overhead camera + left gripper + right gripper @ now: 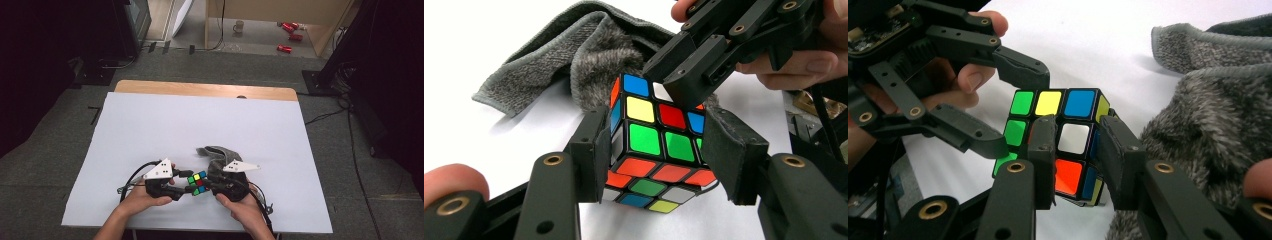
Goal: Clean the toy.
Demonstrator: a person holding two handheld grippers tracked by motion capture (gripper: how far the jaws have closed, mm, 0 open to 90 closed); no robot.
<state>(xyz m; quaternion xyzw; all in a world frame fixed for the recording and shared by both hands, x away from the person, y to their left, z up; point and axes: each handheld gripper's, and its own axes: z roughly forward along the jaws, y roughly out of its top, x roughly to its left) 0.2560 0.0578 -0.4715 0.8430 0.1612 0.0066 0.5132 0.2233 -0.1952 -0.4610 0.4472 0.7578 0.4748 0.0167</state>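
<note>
While both grippers clamp the cube (197, 183), it sits just off the counter (150, 120) near the front edge, at about 6 o'clock on the white sheet, with the grey towel (218, 152) just behind it at 1 o'clock.

Left gripper (664, 160): jaws closed onto the cube's two side faces, pads pressed flat across the middle and lower layers. Grip looks square and firm.

Right gripper (1075, 160): jaws drawn in narrow on one outer slice of the cube, pads on either face of that slice. In the left gripper view this gripper comes in from 1 o'clock over the cube's top corner.

Risks, as judged from here:
- Right jaws bite a thin layer near its edge. A twist started off-axis could make the pads slip off, or jam the layer half-turned.
- If the left jaws overlap the slice meant to turn, the two grips fight each other; the cube could pop pieces or spring loose.
- A loose cube would fall to the counter and could roll toward the near edge at 6 o'clock, which is close.
- Towel pile lies touching or just beside the cube's far side in the right gripper view; fibres could snag between pad and sticker and weaken the hold.
- Cables (131, 179) trail near the hands and could tug a wrist mid-turn.
</note>
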